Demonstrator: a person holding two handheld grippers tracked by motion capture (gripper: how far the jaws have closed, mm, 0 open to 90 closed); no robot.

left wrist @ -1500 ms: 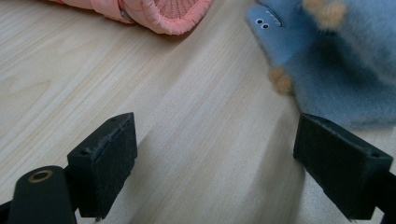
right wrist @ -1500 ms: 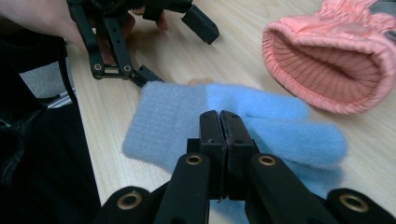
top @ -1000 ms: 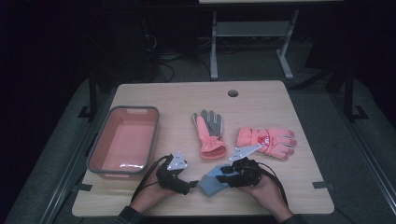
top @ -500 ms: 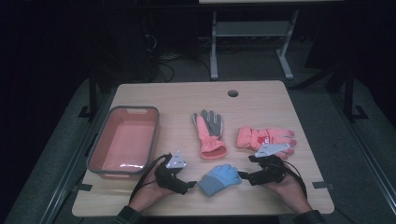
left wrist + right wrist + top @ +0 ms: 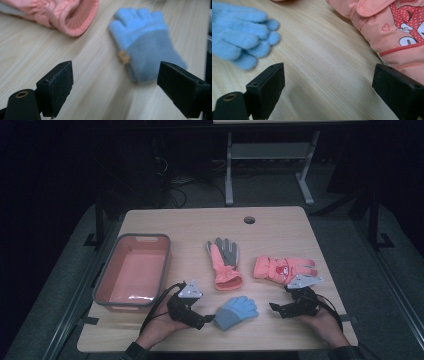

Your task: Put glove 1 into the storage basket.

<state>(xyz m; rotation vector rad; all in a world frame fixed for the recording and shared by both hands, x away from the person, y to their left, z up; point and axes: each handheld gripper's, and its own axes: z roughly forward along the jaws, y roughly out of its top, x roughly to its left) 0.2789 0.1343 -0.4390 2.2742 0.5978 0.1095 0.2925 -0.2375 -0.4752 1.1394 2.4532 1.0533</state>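
Lying free between spread tongs: blue glove (image 5: 236, 312).

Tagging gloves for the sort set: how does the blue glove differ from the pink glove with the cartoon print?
Colour: the blue glove is plain light blue; the pink printed glove is salmon with a cartoon patch.
Material: the blue glove looks fuzzy knit, the pink one smooth and padded.
Size: the blue glove looks smaller.
Place: the blue one lies between the two grippers, the pink one beside the right gripper.
Both lie flat on the table, unheld.
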